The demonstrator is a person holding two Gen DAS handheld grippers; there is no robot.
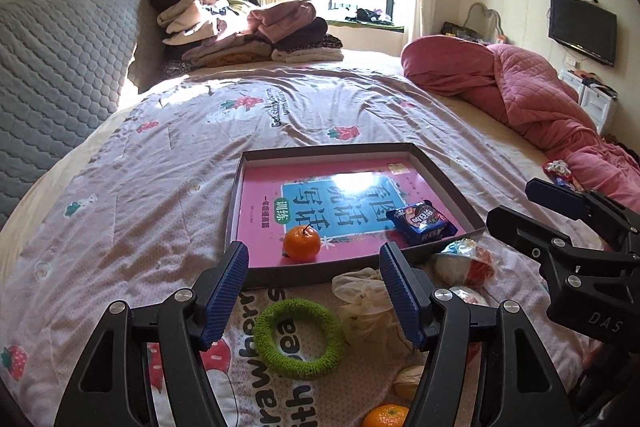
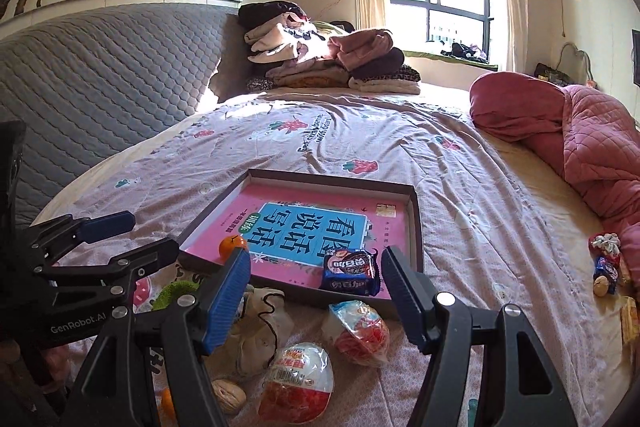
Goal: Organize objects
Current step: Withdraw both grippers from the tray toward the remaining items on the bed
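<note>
Two hand-held grippers are hovering over a bed [image 1: 168, 163] spread with a strawberry-print quilt. The left gripper [image 1: 312, 287] is standing with jaws wide apart and nothing between them, as is the right gripper [image 2: 316, 287]. A shallow tray [image 1: 240, 187] is lying at twelve o'clock from both, holding a tangerine [image 1: 302, 242] at its near edge and a blue snack packet [image 1: 424, 221] at its near right corner. Outside it, at six o'clock, a green ring [image 1: 298, 337], a cloth pouch [image 1: 366, 307], two plastic-wrapped toy eggs [image 2: 298, 381] and a walnut [image 2: 229, 395] are waiting on the quilt.
</note>
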